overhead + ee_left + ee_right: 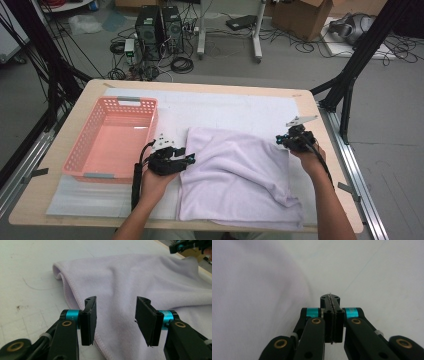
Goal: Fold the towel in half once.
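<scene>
Towel (240, 175) folding looks like it's somewhere in the middle here, judging by how the lilac cloth lies: it sits on the white mat (225, 107) covering the table (60, 135), already doubled over at least once, with a rounded fold along its far-left corner and a loose diagonal crease running toward the near-right corner, so it's not squared up yet. Going left to right: the pink basket (150, 107) is sitting off to the left with nothing in it, so if that's where the towel ends up, that part hasn't happened. Next, the left gripper (189, 159) hovers at the towel's left edge with its jaws standing apart; in the left gripper view the hem passes under the gap between the pads (88, 320) but they're not pinching it. Over on the right, the right gripper (281, 140) is at the towel's far-right corner, jaws clamped tight together with no cloth visible between them. Probably another fold or some smoothing is left, then maybe the basket.
</scene>
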Available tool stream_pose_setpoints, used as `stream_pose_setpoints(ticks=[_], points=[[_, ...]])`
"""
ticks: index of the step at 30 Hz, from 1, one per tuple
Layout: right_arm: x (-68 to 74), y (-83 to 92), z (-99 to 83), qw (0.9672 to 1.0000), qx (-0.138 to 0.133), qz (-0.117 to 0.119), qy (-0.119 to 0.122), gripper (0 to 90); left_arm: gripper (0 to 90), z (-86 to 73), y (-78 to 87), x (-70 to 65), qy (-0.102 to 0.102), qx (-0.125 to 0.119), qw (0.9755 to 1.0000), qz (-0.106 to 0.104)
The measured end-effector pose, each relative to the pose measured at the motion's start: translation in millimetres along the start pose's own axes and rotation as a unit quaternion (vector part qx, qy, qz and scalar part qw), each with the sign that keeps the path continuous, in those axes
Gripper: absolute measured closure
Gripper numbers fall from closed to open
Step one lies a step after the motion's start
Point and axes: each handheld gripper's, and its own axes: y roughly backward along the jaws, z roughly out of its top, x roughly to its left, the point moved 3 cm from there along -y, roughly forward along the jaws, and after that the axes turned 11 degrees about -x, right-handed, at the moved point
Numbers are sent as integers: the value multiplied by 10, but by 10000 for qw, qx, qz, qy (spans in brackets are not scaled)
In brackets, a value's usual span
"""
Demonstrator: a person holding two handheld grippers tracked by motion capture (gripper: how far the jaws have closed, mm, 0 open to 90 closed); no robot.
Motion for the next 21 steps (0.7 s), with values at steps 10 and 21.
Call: stream_pose_setpoints(ticks=[10,21], points=[[-4,-125,-155,9875,696,1146,-829,593,518,39,-104,69,-26,45,10000,-5],[15,-29,32,9990,305,-63,324,861,504,51,-165,155,35,-54,9998,186]])
